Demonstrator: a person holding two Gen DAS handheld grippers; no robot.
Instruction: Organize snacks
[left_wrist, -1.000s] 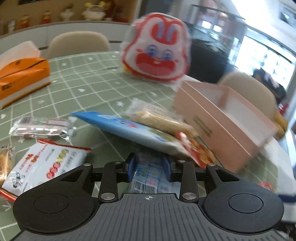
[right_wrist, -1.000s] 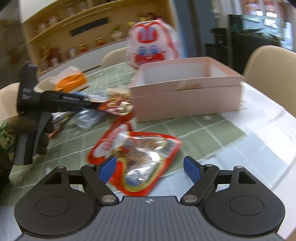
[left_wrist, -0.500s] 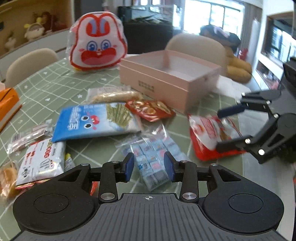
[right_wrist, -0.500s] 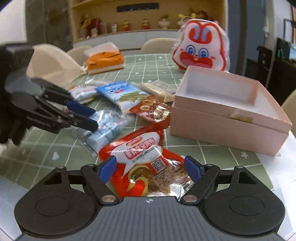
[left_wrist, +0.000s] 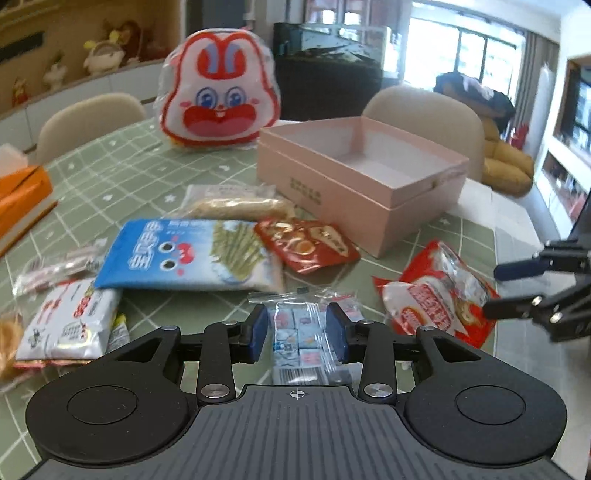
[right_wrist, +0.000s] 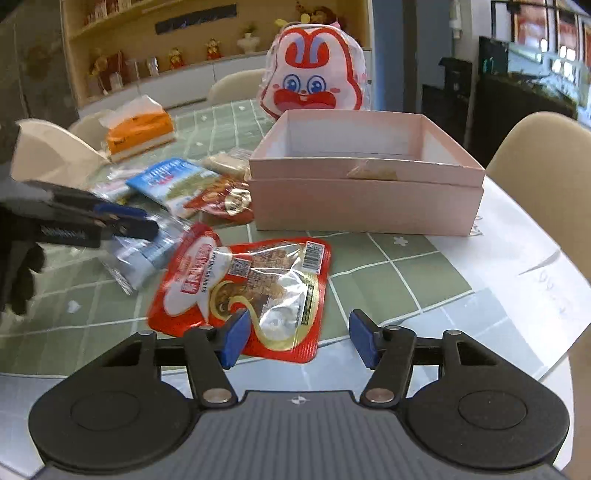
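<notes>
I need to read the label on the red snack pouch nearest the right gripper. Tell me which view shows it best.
The right wrist view: the red snack pouch lies flat just ahead of the right gripper, with its printing, barcode and clear window facing the camera. The left wrist view shows it off to the side, at an angle and crumpled.

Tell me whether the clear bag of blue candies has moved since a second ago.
Cannot tell. The clear bag of blue candies stays between the left gripper fingers; the camera itself swung.

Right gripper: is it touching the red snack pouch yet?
Apart. The right wrist view shows the right gripper open, jaws wide over the table, and the red pouch lying flat between and beyond them, no pad pressing it.
</notes>
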